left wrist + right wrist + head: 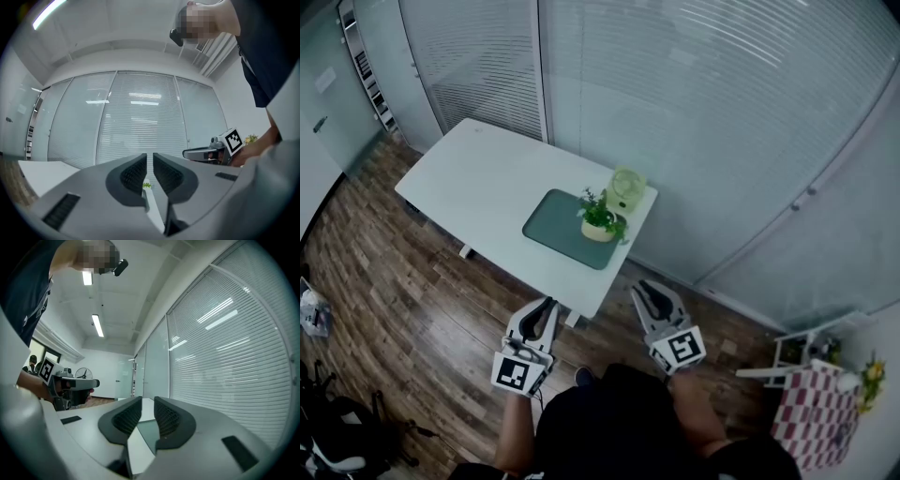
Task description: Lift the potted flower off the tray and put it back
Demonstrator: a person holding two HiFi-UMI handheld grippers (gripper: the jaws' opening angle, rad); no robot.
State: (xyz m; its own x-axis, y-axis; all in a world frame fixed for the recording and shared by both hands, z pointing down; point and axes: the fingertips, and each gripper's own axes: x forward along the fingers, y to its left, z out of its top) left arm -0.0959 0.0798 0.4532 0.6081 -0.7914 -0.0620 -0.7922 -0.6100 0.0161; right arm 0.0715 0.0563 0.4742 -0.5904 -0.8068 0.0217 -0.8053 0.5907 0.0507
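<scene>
1. Left tool (548, 305): jaws together on nothing, held short of the bench (478, 173); its cube bears a black-and-white square marker.
2. Tray (551, 225): dark green, on the bench's right part; its right end is partly covered by the flower.
3. Flower (600, 221): pot stands on the tray's right end; the left gripper view shows only a scrap of leaf.
4. Jar (625, 190): pale green, blurred, just beyond the flower.
5. Right tool (643, 288): jaws together, empty, short of the bench.

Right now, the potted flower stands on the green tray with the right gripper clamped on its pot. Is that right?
Not quite: the potted flower stands on the green tray, but the right gripper is shut on nothing, well clear of the pot, as the head view shows.
</scene>
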